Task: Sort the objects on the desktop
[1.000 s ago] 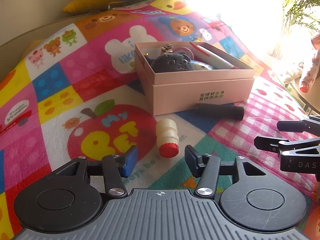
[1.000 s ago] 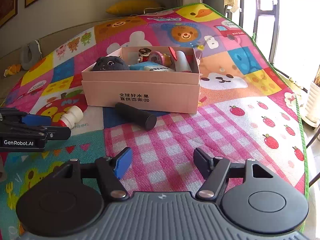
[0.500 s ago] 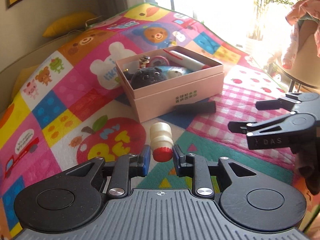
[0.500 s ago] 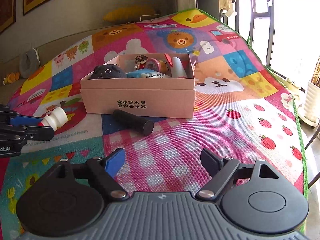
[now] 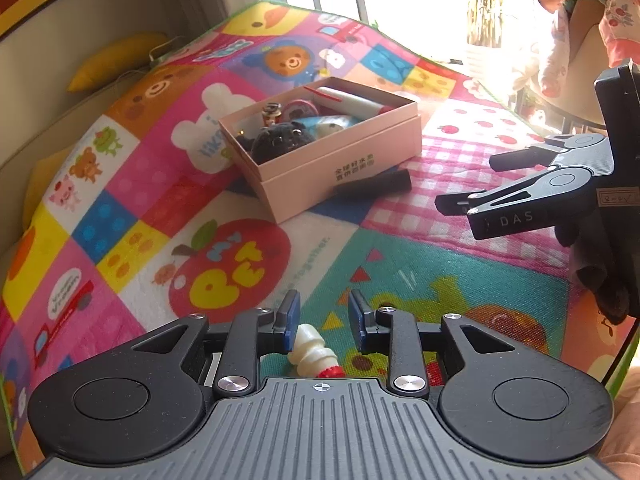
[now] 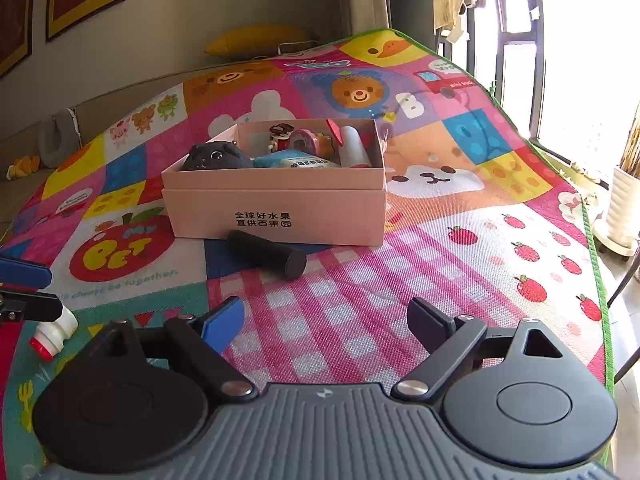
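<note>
A small white bottle with a red cap (image 5: 314,354) sits between the pads of my left gripper (image 5: 323,308), which is shut on it just above the colourful play mat (image 5: 224,280). The right wrist view shows the same bottle (image 6: 52,330) hanging under the left gripper (image 6: 50,292) at the far left edge. My right gripper (image 6: 326,312) hovers over the pink checks; its jaws are opening with nothing between them. A black cylinder (image 6: 268,252) lies against the front of the pink box (image 6: 276,200). The box holds a black plush toy (image 6: 216,156) and several small items.
The mat's green edge (image 6: 596,260) runs down the right side, with a white plant pot (image 6: 624,208) beyond it. A yellow cushion (image 6: 256,42) lies behind the mat by the wall. Floral fabric (image 5: 592,20) hangs over a chair at the far right.
The left jaws closed around the white bottle and carried it up off the mat, with the wrist rolling. The right jaws spread wider while that hand stayed in place.
</note>
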The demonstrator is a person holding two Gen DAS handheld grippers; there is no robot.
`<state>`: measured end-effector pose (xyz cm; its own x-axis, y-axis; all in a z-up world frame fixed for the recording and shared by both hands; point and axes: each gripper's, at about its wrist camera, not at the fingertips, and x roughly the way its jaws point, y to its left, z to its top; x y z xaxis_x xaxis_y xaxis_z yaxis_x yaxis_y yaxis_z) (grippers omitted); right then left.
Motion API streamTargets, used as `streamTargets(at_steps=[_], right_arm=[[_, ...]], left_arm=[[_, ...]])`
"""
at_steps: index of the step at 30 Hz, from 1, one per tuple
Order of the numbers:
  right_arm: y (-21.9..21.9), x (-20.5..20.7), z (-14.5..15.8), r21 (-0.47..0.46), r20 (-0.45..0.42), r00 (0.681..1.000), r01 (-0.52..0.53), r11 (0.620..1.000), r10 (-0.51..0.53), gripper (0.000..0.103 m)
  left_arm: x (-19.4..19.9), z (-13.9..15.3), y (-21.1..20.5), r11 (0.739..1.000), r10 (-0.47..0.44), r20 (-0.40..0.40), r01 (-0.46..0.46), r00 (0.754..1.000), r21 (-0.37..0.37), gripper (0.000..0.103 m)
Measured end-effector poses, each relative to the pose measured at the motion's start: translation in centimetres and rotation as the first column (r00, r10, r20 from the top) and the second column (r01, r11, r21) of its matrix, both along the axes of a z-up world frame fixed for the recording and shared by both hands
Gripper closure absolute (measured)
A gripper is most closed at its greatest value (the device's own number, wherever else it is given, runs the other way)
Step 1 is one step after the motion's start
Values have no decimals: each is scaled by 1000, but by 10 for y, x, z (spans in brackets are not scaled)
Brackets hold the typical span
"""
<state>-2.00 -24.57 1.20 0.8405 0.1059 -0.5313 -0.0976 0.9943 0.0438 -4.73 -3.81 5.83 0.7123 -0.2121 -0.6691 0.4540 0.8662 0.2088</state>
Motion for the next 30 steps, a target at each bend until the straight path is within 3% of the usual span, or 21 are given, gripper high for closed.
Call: streamTargets(at_steps=[4, 7, 9, 14, 18, 21, 26, 30], right_arm=[[0, 0, 0, 2, 3, 1000, 2, 1000, -2, 12], [6, 0, 3, -28, -10, 1000, 2, 1000, -3, 12], [14, -4, 7, 9, -44, 997, -61, 998, 62, 19], [55, -23, 25, 97, -90, 942, -316, 944, 324, 34], [101, -39, 27, 61, -112, 878, -461, 885, 465, 46], [126, -39, 21, 4, -146, 867, -481, 877, 476, 58], [138, -32, 17, 1, -196, 862, -477, 879, 468, 69], [146, -31, 20, -31, -198, 860, -485, 874, 470, 93]], left_arm=[[-12, 0, 18, 999, 29, 3, -29, 1000, -22, 35], [-18, -5, 32, 996, 79, 5, -79, 997, -36, 20], [-20, -8, 44, 993, 111, 13, -111, 994, -52, 8], [-15, -7, 75, 968, 237, 45, -231, 971, -100, 6], [-9, -4, 99, 934, 322, 47, -309, 946, -178, 4], [-8, -6, 111, 917, 348, 35, -332, 937, -223, 3], [-5, -14, 122, 900, 365, 6, -351, 931, -258, 2], [-3, -16, 126, 891, 371, -3, -356, 929, -283, 2]])
